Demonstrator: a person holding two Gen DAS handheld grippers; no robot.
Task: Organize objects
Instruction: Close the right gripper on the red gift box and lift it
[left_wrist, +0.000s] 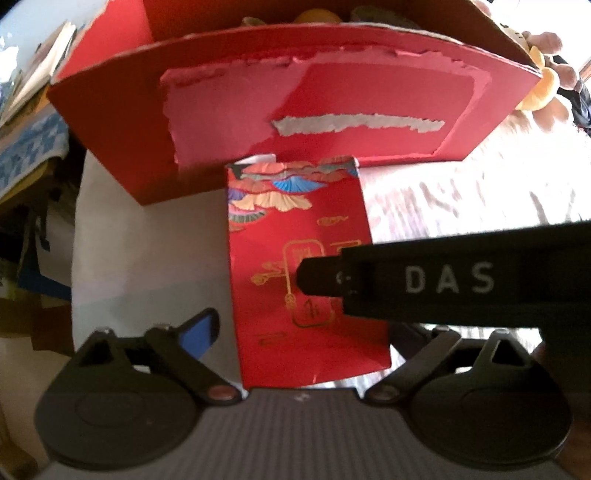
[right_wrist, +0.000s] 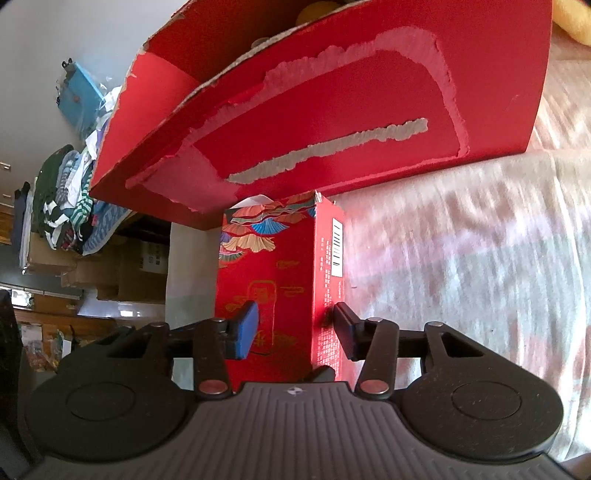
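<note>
On pale bedding, against big torn red carton: small red box, fan-patterned, not yet stowed. Pinched by right gripper across front and barcoded side. Left gripper: fingers spread, box between. Fruit-like items already inside carton. Legible: "DAS" on right gripper's finger.

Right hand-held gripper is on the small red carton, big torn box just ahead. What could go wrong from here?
1. The right hand-held gripper pinches the small red carton only near its rear end, so the far end may sag or swing.
2. The carton's far end sits against the torn red box; pushing forward could shove the box instead of clearing its wall.
3. The left hand-held gripper is close by and could collide.
</note>
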